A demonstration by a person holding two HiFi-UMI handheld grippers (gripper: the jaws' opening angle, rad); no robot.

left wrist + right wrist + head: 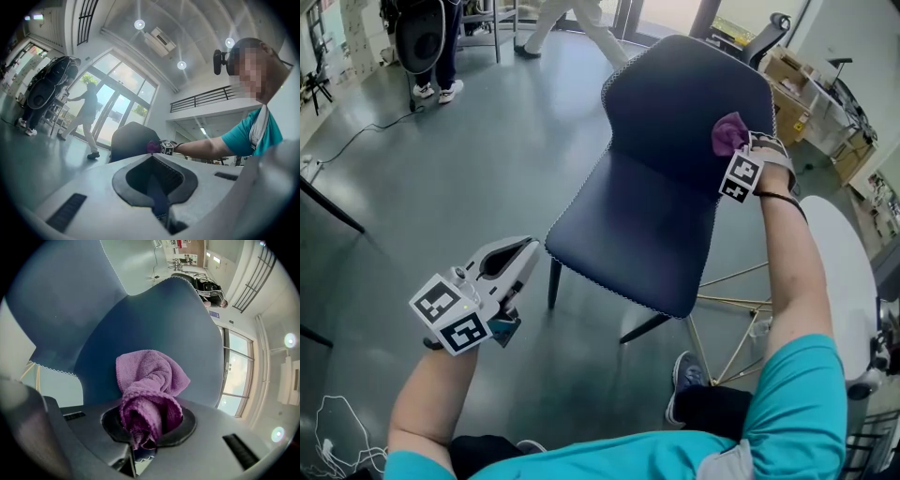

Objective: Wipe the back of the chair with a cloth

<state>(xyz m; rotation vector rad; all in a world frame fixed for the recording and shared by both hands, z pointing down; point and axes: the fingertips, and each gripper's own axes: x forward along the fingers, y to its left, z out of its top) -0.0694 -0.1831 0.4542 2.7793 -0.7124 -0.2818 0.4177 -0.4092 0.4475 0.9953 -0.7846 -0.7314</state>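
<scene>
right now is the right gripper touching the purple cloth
Touching. The right gripper view shows the purple cloth bunched in the jaws of the right gripper, which are shut on it.

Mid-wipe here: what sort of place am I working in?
Probably an open office or lab hall: tall glass doors, a balcony railing above, and an office chair beside cardboard boxes.

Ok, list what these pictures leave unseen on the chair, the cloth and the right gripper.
- Rear of the chair back: head view, hidden by the back's own front side.
- Where the cloth meets the chair: right gripper view, covered by the cloth's own folds.
- Right gripper, its jaws: head view, behind its own body and the cloth.
- Chair legs: head view, mostly under the seat.
</scene>
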